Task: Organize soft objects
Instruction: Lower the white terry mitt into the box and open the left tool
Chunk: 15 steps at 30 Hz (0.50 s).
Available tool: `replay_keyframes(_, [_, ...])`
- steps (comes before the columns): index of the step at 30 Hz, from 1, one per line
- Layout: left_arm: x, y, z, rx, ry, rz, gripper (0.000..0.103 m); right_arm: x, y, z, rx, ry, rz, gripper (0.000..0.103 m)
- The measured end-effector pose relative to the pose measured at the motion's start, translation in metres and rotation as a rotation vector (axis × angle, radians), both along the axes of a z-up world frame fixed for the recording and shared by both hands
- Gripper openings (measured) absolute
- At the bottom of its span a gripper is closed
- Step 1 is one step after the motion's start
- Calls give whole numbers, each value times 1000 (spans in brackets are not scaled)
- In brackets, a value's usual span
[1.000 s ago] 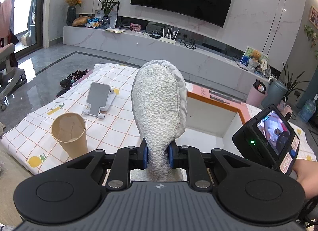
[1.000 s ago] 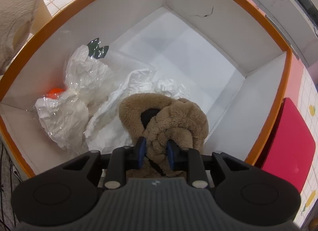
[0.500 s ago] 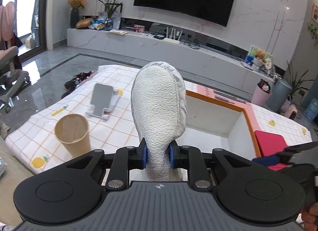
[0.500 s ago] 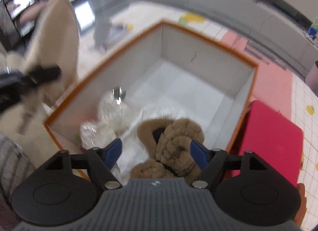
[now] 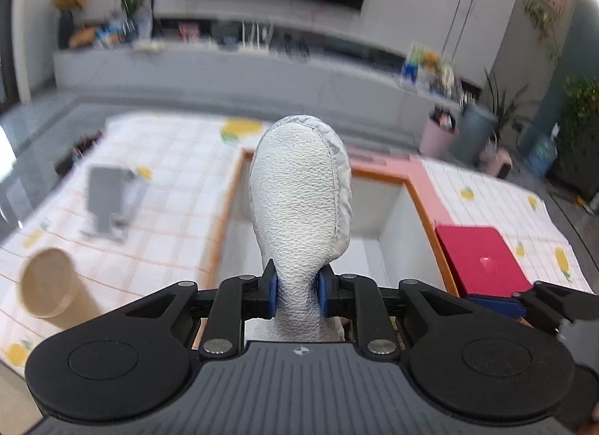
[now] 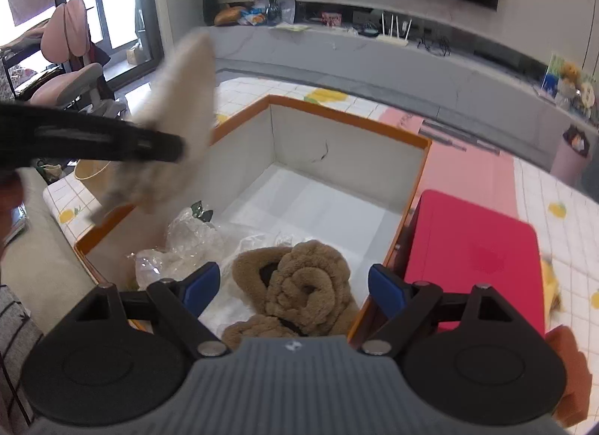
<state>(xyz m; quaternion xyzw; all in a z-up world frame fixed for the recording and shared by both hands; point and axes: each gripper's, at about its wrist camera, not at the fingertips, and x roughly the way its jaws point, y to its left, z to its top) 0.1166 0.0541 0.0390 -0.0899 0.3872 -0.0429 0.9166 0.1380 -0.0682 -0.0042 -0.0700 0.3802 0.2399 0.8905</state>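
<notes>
1. My left gripper (image 5: pixel 297 292) is clamping the narrow end of a pale slipper (image 5: pixel 301 203), sole side facing the camera, and it's sticking up over the near left part of the box (image 5: pixel 426 206).
2. From the right wrist cam that same slipper (image 6: pixel 179 116) is hanging off to the left, blurry, right above the box's (image 6: pixel 348 120) left wall.
3. My right gripper (image 6: pixel 294 287) is standing wide open with nothing between the blue pads (image 6: pixel 200 285). It's hovering over the near end of the box.
4. The brown slippers (image 6: pixel 299 289) are lying inside the box at the near end, fuzzy and bunched together, just beyond my open jaws.
5. Left of them in the box there's crinkly plastic wrap (image 6: pixel 187 244) with white stuffing in it.
6. The far half of the box floor is showing bare white.
7. A red case (image 6: pixel 475 255) is lying on the table just right of the box, touching or nearly touching its wall, can't tell which.
8. In the left cam a paper cup (image 5: pixel 48 289) is sitting on the checked cloth (image 5: pixel 168 173) at the near left, and a grey stand (image 5: pixel 108 203) is further back, both well left of the box.
9. The left view is pretty smeared, so the far shelf stuff is unreadable.
</notes>
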Motion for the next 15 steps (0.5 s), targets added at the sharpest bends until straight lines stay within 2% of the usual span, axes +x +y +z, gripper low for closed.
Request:
replay_keyframes(2, [20,-10,-12,12,58,-16,22,3,-5,0,40,12,-8,85])
replay_keyframes(5, [41,-25,-23,121,68,-50,22,6,-6,-1,32,2,7,85])
replay_keyframes(8, [58,-31,-30,189,74,-35,22,10,-10,-5,23,7,-9,85])
replay_keyframes(13, [66,-29,-40,199,77,-39,23,19,-16,-9,59,26,-22,85])
replay_keyframes(15, [67,-29,-46,215,76,-50,32,19,-13,-10,52,20,-18,85])
